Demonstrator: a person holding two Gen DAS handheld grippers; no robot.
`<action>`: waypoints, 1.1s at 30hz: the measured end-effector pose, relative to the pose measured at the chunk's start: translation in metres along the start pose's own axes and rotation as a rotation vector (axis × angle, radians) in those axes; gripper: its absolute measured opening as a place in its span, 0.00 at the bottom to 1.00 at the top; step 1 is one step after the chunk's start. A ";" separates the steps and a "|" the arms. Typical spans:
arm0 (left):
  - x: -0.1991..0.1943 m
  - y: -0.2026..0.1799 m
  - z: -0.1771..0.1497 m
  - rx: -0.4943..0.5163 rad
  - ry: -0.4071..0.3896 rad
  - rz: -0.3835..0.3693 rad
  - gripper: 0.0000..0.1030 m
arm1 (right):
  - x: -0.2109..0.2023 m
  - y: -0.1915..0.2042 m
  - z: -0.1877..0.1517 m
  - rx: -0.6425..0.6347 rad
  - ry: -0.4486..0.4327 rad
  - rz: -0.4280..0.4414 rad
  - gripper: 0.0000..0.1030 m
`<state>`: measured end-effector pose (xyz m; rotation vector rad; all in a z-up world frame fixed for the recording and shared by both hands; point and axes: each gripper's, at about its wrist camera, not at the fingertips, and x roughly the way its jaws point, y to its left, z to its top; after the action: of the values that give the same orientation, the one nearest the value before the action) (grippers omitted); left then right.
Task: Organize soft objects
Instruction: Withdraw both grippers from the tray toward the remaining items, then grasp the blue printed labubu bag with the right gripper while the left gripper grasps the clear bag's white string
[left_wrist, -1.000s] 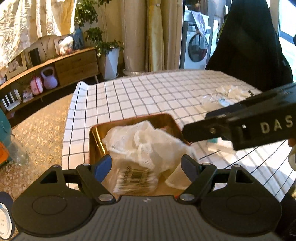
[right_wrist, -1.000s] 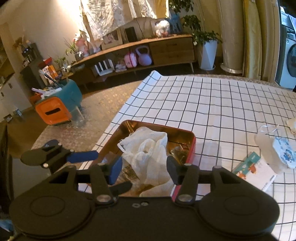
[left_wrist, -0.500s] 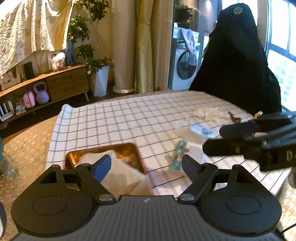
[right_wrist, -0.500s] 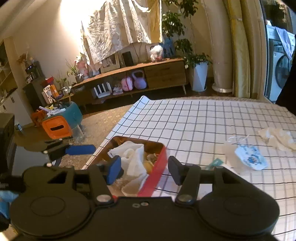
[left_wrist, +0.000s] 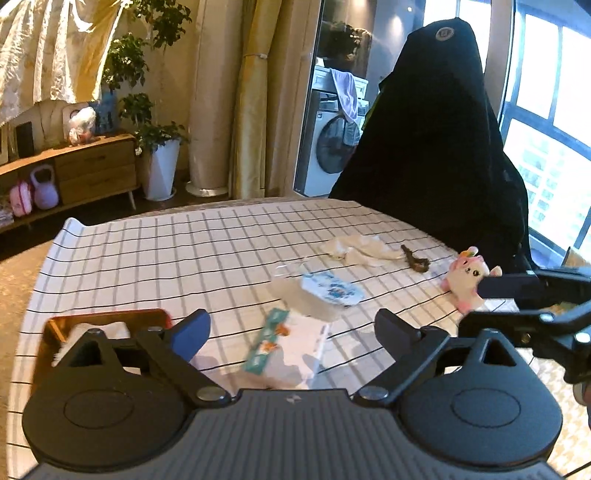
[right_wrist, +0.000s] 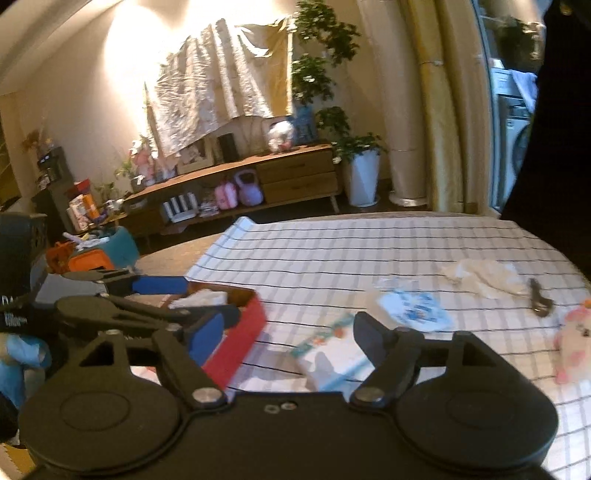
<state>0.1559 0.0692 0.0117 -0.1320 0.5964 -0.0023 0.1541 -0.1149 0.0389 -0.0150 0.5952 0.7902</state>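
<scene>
Now both grippers' jaws wider, off tray (left_wrist: 107, 316).

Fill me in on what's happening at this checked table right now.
A person is tidying soft things with two handheld tongs. The left tongs and right tongs are both open and empty, their jaws having just been opening. White cloth already lies in the red-sided metal tray. Still loose on the checked tablecloth: a flat white packet with a teal edge, a crumpled cream cloth and a pink plush toy.
</scene>
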 end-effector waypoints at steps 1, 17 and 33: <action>0.004 -0.005 0.000 -0.001 0.000 -0.007 0.98 | -0.003 -0.007 -0.003 0.005 0.000 -0.013 0.81; 0.086 -0.053 0.013 0.054 0.057 -0.072 1.00 | 0.006 -0.119 -0.016 0.133 0.033 -0.122 0.89; 0.201 0.018 0.052 -0.114 0.211 0.168 1.00 | 0.112 -0.120 -0.011 -0.039 0.173 -0.050 0.79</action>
<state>0.3508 0.0853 -0.0602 -0.1935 0.8176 0.1829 0.2910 -0.1292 -0.0513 -0.1351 0.7403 0.7568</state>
